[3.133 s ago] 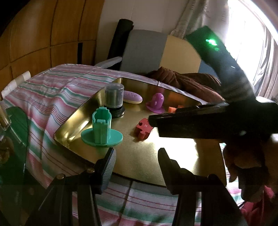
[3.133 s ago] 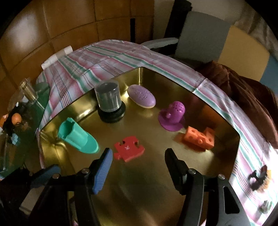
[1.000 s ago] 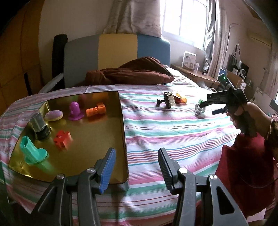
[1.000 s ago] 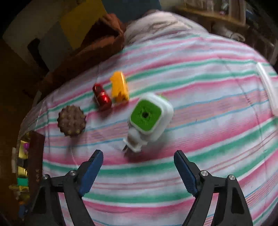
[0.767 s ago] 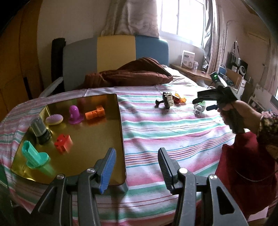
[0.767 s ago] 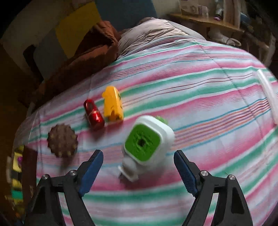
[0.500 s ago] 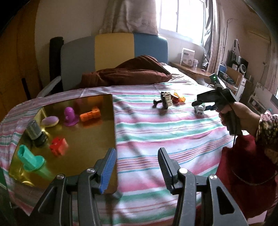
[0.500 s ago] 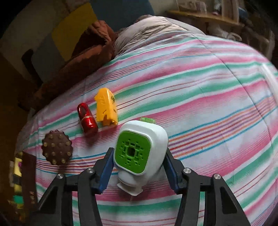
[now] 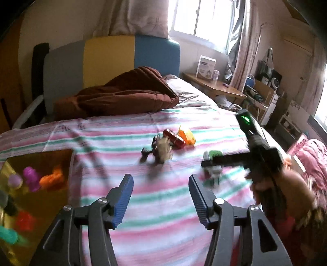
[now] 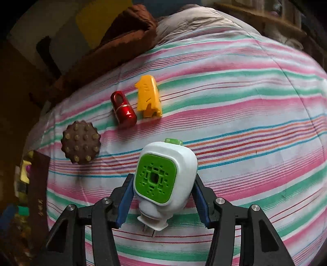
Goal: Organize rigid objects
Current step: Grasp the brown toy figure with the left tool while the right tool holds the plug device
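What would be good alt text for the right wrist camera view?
The right tool is shut on a white and green plug-in device above a pink, green and white striped bedsheet. Beyond it lie a yellow toy piece, a red metallic shoe-shaped object and a brown studded disc.

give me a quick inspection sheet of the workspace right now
surface: striped bedsheet, partly blurred in the left wrist view
job's things: white and green plug-in device in the right gripper; red capsule toy, yellow block and brown studded disc loose on the sheet; gold tray holding coloured pieces
clutter: brown blanket
grippers: right gripper shut on the device; left gripper open, holding nothing
cables: nothing seen
surroundings: headboard, window, wooden side table
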